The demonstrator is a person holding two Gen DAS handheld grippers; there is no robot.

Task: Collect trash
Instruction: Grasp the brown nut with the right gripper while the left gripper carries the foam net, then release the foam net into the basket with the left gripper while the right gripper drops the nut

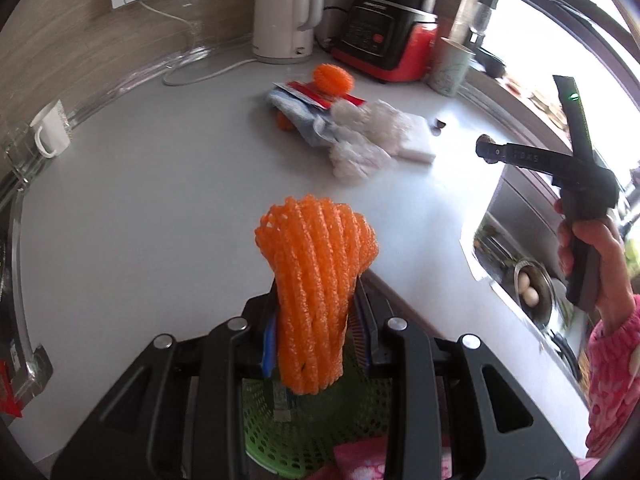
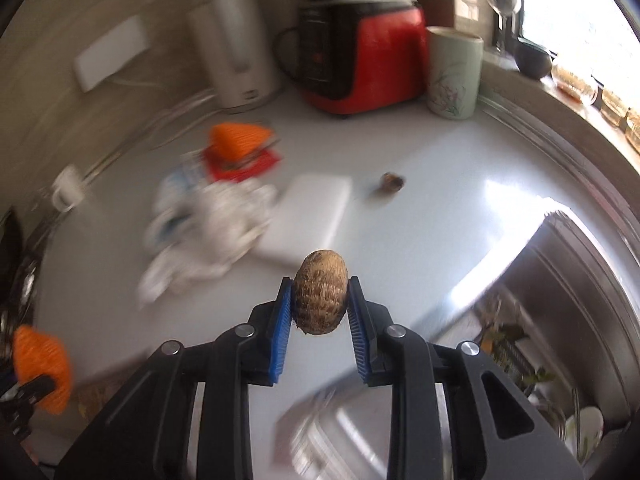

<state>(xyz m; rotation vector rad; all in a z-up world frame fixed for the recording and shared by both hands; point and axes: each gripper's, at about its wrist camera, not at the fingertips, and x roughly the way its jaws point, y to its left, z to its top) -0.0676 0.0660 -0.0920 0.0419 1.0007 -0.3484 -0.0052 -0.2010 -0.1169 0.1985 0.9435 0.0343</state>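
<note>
Orange foam net [image 1: 316,300] clamped upright in downward-tilted left hand-held gripper [image 1: 316,320]

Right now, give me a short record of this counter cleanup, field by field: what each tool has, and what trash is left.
left tool: shut on orange foam net
right tool: shut on brown husk
bin: green basket below left tool
left on counter: white foam nets, second orange net, red wrapper, small brown scrap
</note>
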